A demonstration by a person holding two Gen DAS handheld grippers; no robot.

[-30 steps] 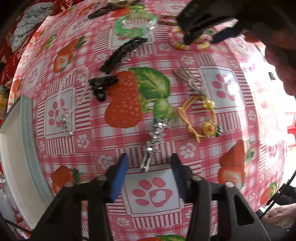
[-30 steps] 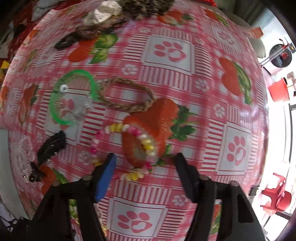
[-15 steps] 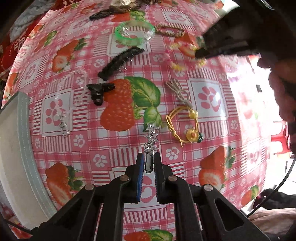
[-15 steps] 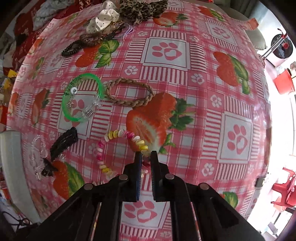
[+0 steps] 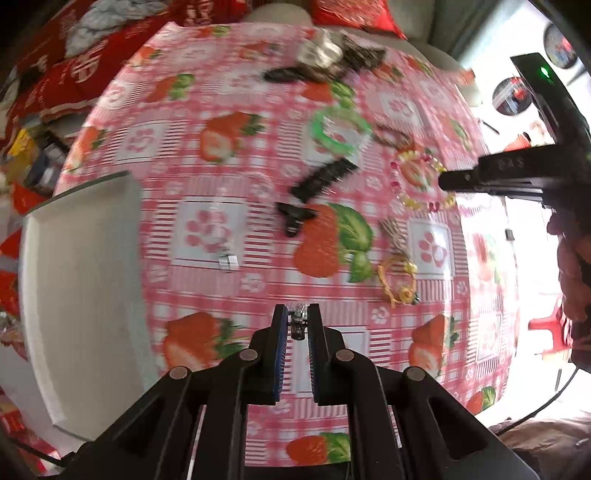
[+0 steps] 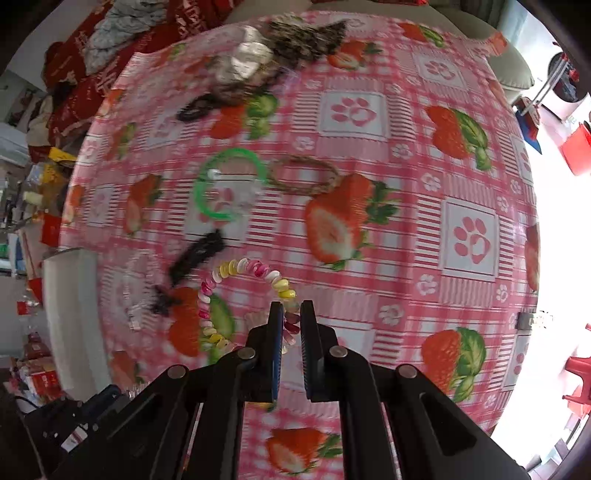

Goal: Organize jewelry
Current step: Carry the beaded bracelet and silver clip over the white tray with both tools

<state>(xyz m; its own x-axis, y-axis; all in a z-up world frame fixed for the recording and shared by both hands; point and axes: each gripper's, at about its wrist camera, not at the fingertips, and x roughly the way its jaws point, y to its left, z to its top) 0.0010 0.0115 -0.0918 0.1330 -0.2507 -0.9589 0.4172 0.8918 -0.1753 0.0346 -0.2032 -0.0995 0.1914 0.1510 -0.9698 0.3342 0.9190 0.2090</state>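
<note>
While white characters on the red cloth at upper left stay unreadable, the left gripper pinches a silver clip and the right gripper clamps a bead bracelet above the desk.

A pink checked tablecloth printed with strawberries, paw prints and small flowers covers the table. Beyond its far edge lie red cushions or bags with white lettering and a crumpled grey cloth (what kind of cloth it is cannot be told). At the left edge there is a clutter of small boxes and packets, too blurred to name. To the right, past the table in the bright light, stand a red plastic chair and a red bucket. A dark cable curves off the table's lower right corner.
</note>
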